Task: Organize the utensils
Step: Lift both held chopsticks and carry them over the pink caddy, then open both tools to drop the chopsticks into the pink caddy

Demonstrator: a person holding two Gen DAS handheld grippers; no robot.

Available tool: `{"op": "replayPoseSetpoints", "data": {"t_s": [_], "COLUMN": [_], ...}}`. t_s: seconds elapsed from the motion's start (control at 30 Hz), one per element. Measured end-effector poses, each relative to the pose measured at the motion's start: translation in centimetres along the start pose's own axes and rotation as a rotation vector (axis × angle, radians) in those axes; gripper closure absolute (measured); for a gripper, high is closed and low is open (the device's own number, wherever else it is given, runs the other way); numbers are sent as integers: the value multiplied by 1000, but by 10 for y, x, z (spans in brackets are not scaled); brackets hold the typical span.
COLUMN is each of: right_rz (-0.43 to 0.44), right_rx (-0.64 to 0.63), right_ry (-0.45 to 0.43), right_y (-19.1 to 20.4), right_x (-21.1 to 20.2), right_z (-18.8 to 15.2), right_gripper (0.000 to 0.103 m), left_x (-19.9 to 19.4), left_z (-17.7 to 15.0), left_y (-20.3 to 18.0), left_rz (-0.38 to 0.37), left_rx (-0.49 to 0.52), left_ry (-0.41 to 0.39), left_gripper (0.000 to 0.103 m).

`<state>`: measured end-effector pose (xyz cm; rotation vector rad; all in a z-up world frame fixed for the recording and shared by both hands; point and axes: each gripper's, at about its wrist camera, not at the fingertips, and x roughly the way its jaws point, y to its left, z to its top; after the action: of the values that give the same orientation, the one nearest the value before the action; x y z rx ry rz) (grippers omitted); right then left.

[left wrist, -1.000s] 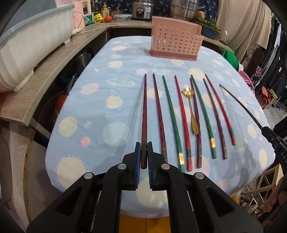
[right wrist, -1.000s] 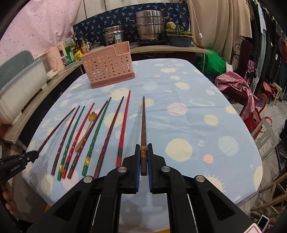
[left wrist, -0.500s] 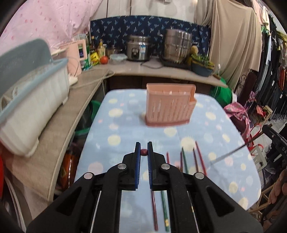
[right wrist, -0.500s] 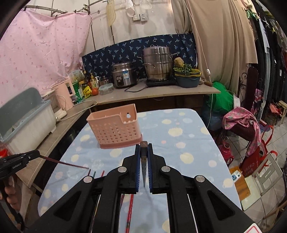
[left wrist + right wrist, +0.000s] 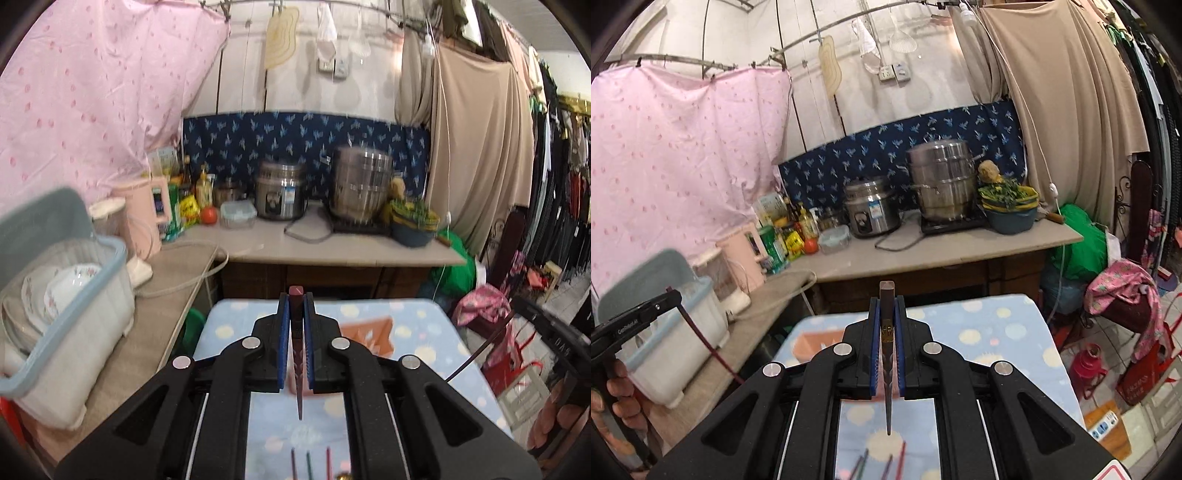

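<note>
High above the table, my left gripper (image 5: 296,306) is shut on a dark red chopstick (image 5: 298,369) that hangs tip down. My right gripper (image 5: 887,308) is shut on a dark brown chopstick (image 5: 886,332) with a gold band, also tip down. The pink perforated basket (image 5: 369,332) stands on the blue spotted tablecloth (image 5: 424,325), partly hidden behind the fingers; the right wrist view shows the basket (image 5: 809,341) to the left. Several more chopsticks (image 5: 879,461) lie on the cloth below. Each gripper shows at the edge of the other's view.
Behind the table, a counter (image 5: 942,254) carries a rice cooker (image 5: 871,208), a steel pot (image 5: 942,184) and a bowl of greens. On the left counter stands a lidded dish bin (image 5: 62,295). To the right are hanging clothes and a red stool (image 5: 1086,369).
Both grippers have risen from the table, each lifting its chopstick off the cloth. The views have tilted up from the row of chopsticks toward the back wall.
</note>
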<state>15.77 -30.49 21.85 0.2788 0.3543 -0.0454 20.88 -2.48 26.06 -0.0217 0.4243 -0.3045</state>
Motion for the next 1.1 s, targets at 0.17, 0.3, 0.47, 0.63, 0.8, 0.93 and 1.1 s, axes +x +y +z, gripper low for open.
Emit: {"op": "replayPoseSetpoints", "data": {"t_s": [0.17,0.3,0.47,0.63,0.8,0.93,1.1], "right_rz": [22,19,10,-6,-26,-48,-63], "right_rx": [33,37,33,25,18,30,36], "right_ry": [-72,-77,-39,23,84,90,21], "right_y": [3,5,4,-4,-11,-17,-19], "right_x": [27,60,98,127,147,143,112], "right_z": [30,42,33,11,-10,-16,-7], "right_gripper": [96,96,96,96,96,79,55], "left_x": [14,40,83,116,138,143,124], "left_z": [35,45,39,16,-2,-13,-12], "left_y": [-6,-9,-7,-4,1,6,12], "left_rz": [16,26,22,28,42,62,77], "left_rx": [-19,-21,-39,-29,-31,-38,-46], "left_ry": [-130,-167,-126,-71,-10,10,-20], "left_gripper": [96,96,96,96,96,84,55]}}
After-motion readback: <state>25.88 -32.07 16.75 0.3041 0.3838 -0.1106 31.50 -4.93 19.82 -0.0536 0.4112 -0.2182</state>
